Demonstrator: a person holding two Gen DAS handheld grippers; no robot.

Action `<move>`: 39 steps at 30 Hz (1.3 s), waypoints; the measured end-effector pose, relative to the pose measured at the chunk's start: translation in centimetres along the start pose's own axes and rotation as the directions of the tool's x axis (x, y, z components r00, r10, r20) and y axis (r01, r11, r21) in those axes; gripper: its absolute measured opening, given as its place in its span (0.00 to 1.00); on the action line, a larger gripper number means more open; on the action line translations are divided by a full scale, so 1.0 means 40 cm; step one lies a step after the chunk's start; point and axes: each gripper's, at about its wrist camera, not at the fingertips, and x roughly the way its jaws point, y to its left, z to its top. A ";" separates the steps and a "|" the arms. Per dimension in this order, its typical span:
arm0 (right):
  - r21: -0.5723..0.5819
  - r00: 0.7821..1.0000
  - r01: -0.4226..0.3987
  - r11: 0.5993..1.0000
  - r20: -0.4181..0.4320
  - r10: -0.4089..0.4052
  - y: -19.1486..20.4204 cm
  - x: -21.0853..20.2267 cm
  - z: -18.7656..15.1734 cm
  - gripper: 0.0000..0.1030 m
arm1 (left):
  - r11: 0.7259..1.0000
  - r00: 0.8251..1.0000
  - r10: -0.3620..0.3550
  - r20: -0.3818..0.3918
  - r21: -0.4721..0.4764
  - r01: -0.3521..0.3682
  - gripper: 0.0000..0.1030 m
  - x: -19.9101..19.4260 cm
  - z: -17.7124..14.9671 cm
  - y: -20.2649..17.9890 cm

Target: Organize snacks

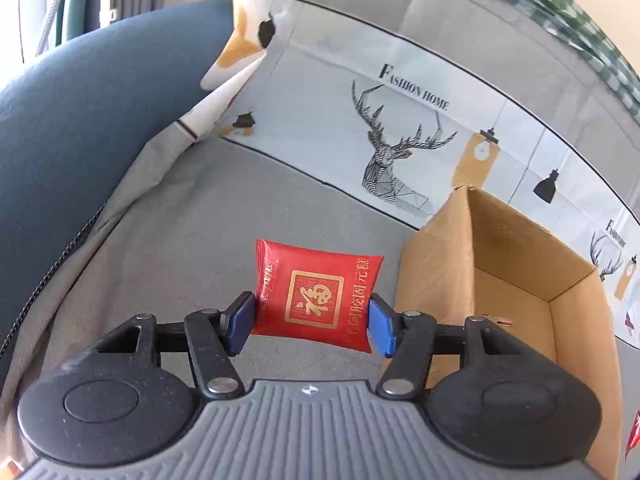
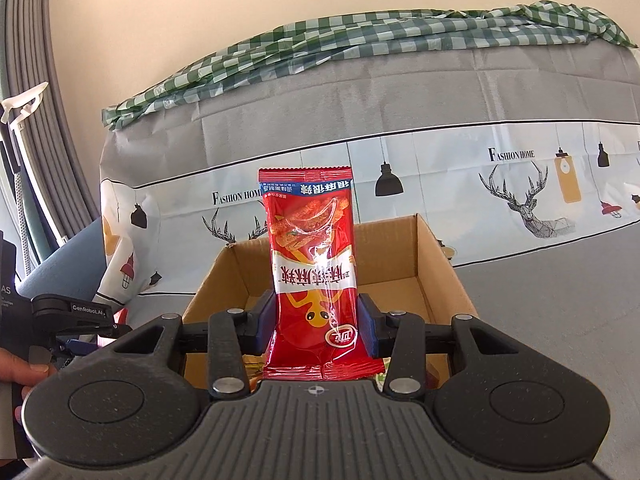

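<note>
My left gripper [image 1: 311, 318] is shut on a small red pillow packet [image 1: 316, 294] with a gold square emblem, held above the grey sofa seat, just left of an open cardboard box [image 1: 516, 276]. In the right wrist view my right gripper [image 2: 316, 322] is shut on a tall red spicy-snack packet [image 2: 312, 264], standing upright over the near edge of the same cardboard box [image 2: 436, 264]. Bits of other colourful snacks show in the box bottom below the packet. The left gripper [image 2: 86, 334] and a person's hand [image 2: 24, 370] appear at the left edge of that view.
The box sits on a grey sofa seat [image 1: 192, 216] whose backrest cover [image 2: 500, 184] is printed with deer and lamps. A dark blue cushion [image 1: 92, 120] lies at the left, a patterned pillow [image 1: 236, 56] beside it. A green checked cloth [image 2: 360, 40] lies on the backrest top.
</note>
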 end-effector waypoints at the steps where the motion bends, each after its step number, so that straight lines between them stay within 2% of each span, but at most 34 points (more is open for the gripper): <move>1: -0.001 1.000 -0.002 1.000 -0.001 0.002 -0.003 0.000 0.000 0.43 | 1.000 1.000 -0.002 0.004 0.006 0.002 0.63 -0.001 0.000 -0.002; 10: -0.005 1.000 0.008 1.000 0.000 -0.008 -0.004 0.006 0.004 0.43 | 0.997 0.997 -0.032 0.072 0.073 0.026 0.63 -0.023 -0.002 -0.034; 18: -0.009 1.000 0.017 1.000 -0.001 -0.017 0.002 0.008 0.004 0.43 | 0.988 0.989 -0.096 0.111 0.129 0.082 0.63 -0.042 -0.021 -0.079; 25: -0.013 1.000 0.031 0.999 0.001 -0.031 0.004 0.007 0.004 0.43 | 0.970 0.971 -0.188 0.150 0.180 0.160 0.63 -0.067 -0.030 -0.127; 32: -0.018 0.999 0.049 0.999 0.001 -0.049 0.009 0.009 0.002 0.43 | 0.932 0.944 -0.299 0.141 0.253 0.258 0.63 -0.082 -0.051 -0.180; 39: -0.033 0.998 0.060 0.998 -0.001 -0.061 0.018 0.012 0.001 0.43 | 0.913 0.935 -0.334 0.115 0.284 0.292 0.63 -0.081 -0.071 -0.211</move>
